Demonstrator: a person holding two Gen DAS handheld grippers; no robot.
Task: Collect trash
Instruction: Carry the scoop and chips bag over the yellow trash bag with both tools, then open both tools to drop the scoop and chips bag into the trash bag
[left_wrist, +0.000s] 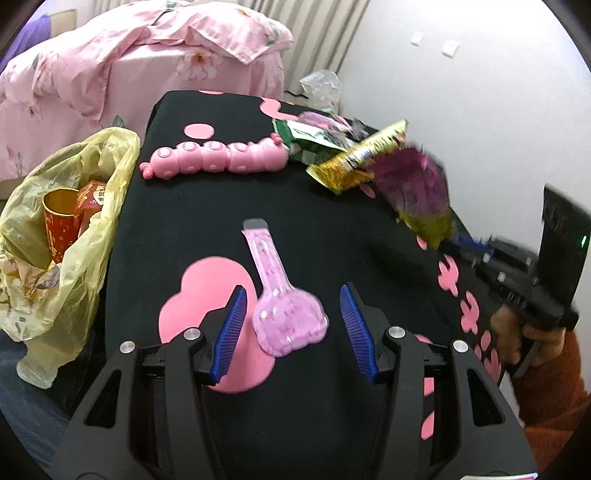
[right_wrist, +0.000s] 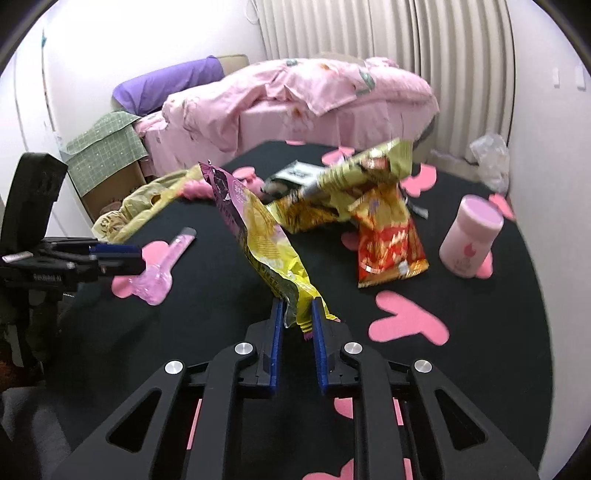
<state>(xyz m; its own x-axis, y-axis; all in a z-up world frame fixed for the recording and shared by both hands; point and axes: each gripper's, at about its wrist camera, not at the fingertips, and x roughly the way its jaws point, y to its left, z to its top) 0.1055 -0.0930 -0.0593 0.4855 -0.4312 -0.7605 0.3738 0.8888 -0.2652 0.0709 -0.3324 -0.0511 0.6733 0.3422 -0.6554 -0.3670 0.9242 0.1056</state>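
The right hand-held gripper (right_wrist: 297, 314) is clamped on a purple-and-yellow wrapper (right_wrist: 258, 236) above the table (right_wrist: 480, 314); the left hand-held gripper (left_wrist: 291, 325) stands apart over a pink key-shaped toy (left_wrist: 284, 314) on that table.

Both cameras ride on handheld grippers, looking forward and steeply down along their fingers, close over the black table (left_wrist: 303, 206). The left view faces the pink bed (left_wrist: 147, 66) from the table's left; the right view looks from the right. They share the pink keyring pouch (left_wrist: 284, 314) and the bed.
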